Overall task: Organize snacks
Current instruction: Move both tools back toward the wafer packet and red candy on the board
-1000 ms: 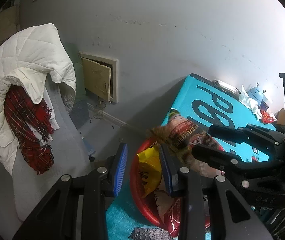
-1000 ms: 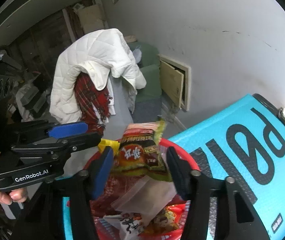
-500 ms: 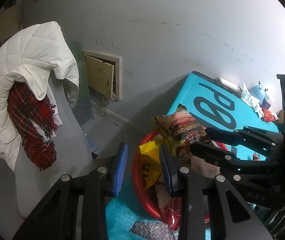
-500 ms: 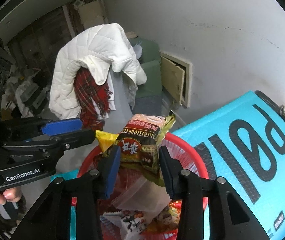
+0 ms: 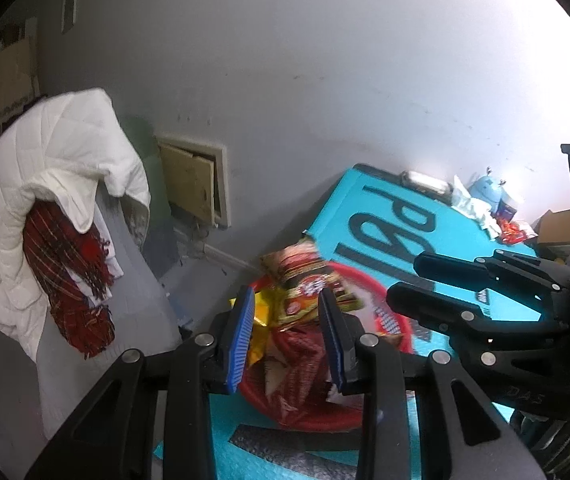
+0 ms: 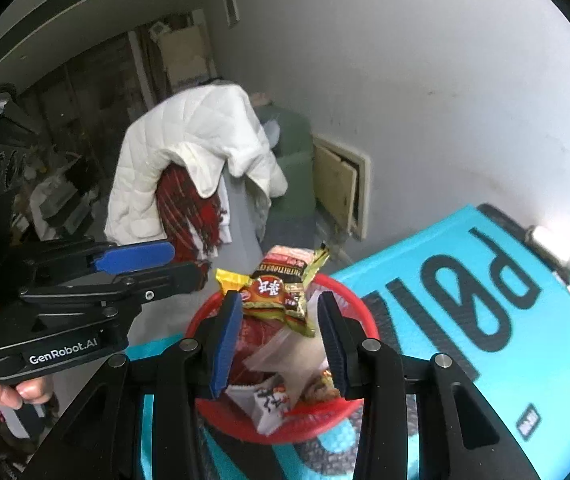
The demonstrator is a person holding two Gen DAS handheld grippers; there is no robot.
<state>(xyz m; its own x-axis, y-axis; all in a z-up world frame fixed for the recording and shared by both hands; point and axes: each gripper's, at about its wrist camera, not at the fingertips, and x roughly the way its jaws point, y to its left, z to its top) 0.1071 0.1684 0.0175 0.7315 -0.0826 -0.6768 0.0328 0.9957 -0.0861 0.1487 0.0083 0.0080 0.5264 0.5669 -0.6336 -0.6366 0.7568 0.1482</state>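
A brown and red snack packet (image 6: 281,292) with gold edges hangs over the red basket (image 6: 365,320), and my right gripper (image 6: 281,308) is shut on its lower part. In the left wrist view the packet (image 5: 305,280) is blurred above the basket (image 5: 325,420), with the right gripper (image 5: 405,280) reaching in from the right. Several more packets fill the basket. My left gripper (image 5: 286,294) hovers at the basket's left side, jaws narrow and holding nothing. The right wrist view shows the left gripper (image 6: 181,262) beside the basket, held by a hand (image 6: 5,392).
The basket stands at the near corner of a teal table (image 6: 445,260) with big black letters. Small clutter (image 5: 485,208) lies at the table's far end. A chair with a white quilted jacket (image 5: 45,160) and a red plaid scarf stands left, near a wall hatch (image 5: 193,184).
The right jaws closed onto the brown packet, then carried it up above the basket. Both grippers rose, and the basket now sits lower in each view.
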